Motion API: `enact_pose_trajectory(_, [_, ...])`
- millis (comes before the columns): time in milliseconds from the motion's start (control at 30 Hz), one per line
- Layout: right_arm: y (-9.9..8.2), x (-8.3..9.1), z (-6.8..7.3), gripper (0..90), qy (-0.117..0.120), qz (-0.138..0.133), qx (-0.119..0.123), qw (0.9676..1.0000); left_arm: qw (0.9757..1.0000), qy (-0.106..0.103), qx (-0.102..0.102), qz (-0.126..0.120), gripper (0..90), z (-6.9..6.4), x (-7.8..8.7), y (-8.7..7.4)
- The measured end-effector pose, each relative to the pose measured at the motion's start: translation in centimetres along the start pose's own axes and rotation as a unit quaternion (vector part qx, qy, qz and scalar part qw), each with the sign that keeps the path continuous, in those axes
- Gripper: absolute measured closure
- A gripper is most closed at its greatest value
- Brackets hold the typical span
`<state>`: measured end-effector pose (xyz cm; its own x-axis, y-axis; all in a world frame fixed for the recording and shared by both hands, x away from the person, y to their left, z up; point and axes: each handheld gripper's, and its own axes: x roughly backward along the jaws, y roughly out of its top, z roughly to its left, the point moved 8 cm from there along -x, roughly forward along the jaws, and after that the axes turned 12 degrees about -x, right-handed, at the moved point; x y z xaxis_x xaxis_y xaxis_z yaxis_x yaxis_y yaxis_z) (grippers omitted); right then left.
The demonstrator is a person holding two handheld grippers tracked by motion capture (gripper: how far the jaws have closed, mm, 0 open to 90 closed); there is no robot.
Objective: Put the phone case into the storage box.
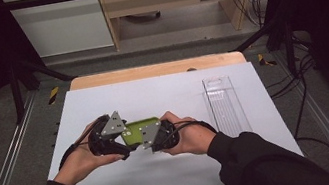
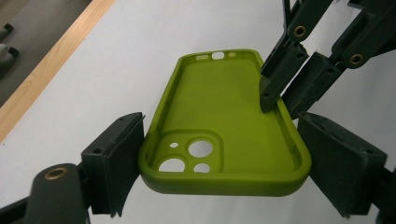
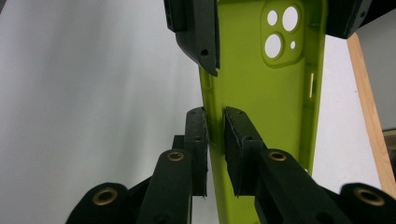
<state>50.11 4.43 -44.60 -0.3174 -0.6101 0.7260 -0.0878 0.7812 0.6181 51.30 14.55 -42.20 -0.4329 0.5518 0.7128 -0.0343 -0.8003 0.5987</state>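
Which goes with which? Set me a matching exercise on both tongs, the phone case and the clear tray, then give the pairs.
Things:
1. left tongs
2. right tongs
3. phone case
4. clear tray

States:
a. lies flat at the right, untouched
b. pinch one long side wall
c. green, held between both tongs
d. straddle the camera-hole end

Pairs: 1-d, 2-b, 3-c, 4-a

Even overhead lighting; the white table surface (image 1: pixel 166 173) is bright, the surroundings dark. The high view is soft; nearest jaw bases blur slightly.
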Motion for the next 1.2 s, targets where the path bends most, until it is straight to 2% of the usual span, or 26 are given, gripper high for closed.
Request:
enact_pose_trajectory(233, [-0.1, -0.1, 0.5, 85.9, 0.024, 0.004, 0.013, 0.9996, 0.9997, -0.02, -0.01, -0.001, 15.6, -0.4, -0.2, -0.4])
enact_pose_trajectory(333, [-0.2, -0.2, 0.7, 86.7, 0.032, 0.01, 0.015, 0.9993, 0.9997, -0.023, -0.003, -0.005, 14.9, -0.4, -0.3, -0.6])
enact_pose_trajectory(433, [-0.1, -0.3, 0.6, 86.9, 0.036, 0.012, 0.013, 0.9992, 0.9996, -0.019, 0.005, -0.019, 13.9, -0.2, -0.4, -0.6])
enact_pose_trajectory(467, [0.1, -0.3, 0.5, 87.1, 0.039, 0.012, 0.012, 0.9991, 0.9993, -0.017, 0.013, -0.032, 13.6, 0.0, -0.3, -0.4])
enact_pose_trajectory(533, [0.2, -0.3, 0.5, 87.1, 0.04, 0.013, 0.012, 0.9991, 0.9991, -0.015, 0.015, -0.037, 13.4, 0.1, -0.2, -0.3])
enact_pose_trajectory(567, [0.2, -0.3, 0.3, 87.3, 0.039, 0.015, 0.011, 0.9991, 0.9985, -0.01, 0.02, -0.049, 13.1, 0.4, 0.1, 0.0])
enact_pose_trajectory(633, [0.2, -0.3, 0.3, 87.4, 0.04, 0.017, 0.01, 0.999, 0.9981, -0.007, 0.025, -0.056, 12.4, 0.5, 0.3, 0.1])
enact_pose_trajectory(733, [-0.2, -0.3, -0.4, 87.7, 0.033, 0.024, 0.0, 0.9992, 0.997, 0.012, 0.037, -0.067, 10.9, 1.2, 1.1, -0.1])
enact_pose_trajectory(800, [-0.6, -0.3, -1.1, 87.6, 0.027, 0.028, -0.009, 0.9992, 0.9955, 0.024, 0.053, -0.074, 9.8, 1.5, 1.5, -0.4])
enact_pose_trajectory(833, [-0.9, -0.2, -1.4, 87.6, 0.024, 0.029, -0.015, 0.9992, 0.9955, 0.024, 0.053, -0.074, 9.7, 1.5, 1.5, -0.4])
enact_pose_trajectory(867, [-0.9, -0.2, -1.4, 87.6, 0.024, 0.029, -0.015, 0.9992, 0.9945, 0.03, 0.062, -0.079, 9.7, 1.7, 1.7, -0.6])
enact_pose_trajectory(1033, [-1.8, -0.1, -3.5, 87.6, 0.003, 0.024, -0.053, 0.9983, 0.9901, 0.054, 0.096, -0.087, 8.2, 2.3, 2.2, -1.7])
enact_pose_trajectory(1067, [-2.1, -0.1, -4.3, 87.6, -0.005, 0.02, -0.067, 0.9975, 0.988, 0.061, 0.107, -0.093, 7.4, 2.4, 2.3, -1.9])
enact_pose_trajectory(1100, [-2.1, -0.1, -4.3, 87.6, -0.005, 0.02, -0.067, 0.9975, 0.988, 0.061, 0.107, -0.093, 6.9, 2.4, 2.3, -1.9])
enact_pose_trajectory(1133, [-2.4, -0.1, -5.0, 87.6, -0.013, 0.022, -0.079, 0.9966, 0.9872, 0.065, 0.111, -0.094, 6.6, 2.4, 2.4, -2.0])
enact_pose_trajectory(1167, [-2.4, -0.1, -5.0, 87.6, -0.013, 0.022, -0.079, 0.9966, 0.9864, 0.069, 0.114, -0.097, 6.6, 2.4, 2.3, -2.0])
enact_pose_trajectory(1200, [-2.7, -0.1, -5.5, 87.7, -0.02, 0.022, -0.087, 0.9957, 0.984, 0.071, 0.124, -0.107, 6.6, 2.3, 2.2, -2.0])
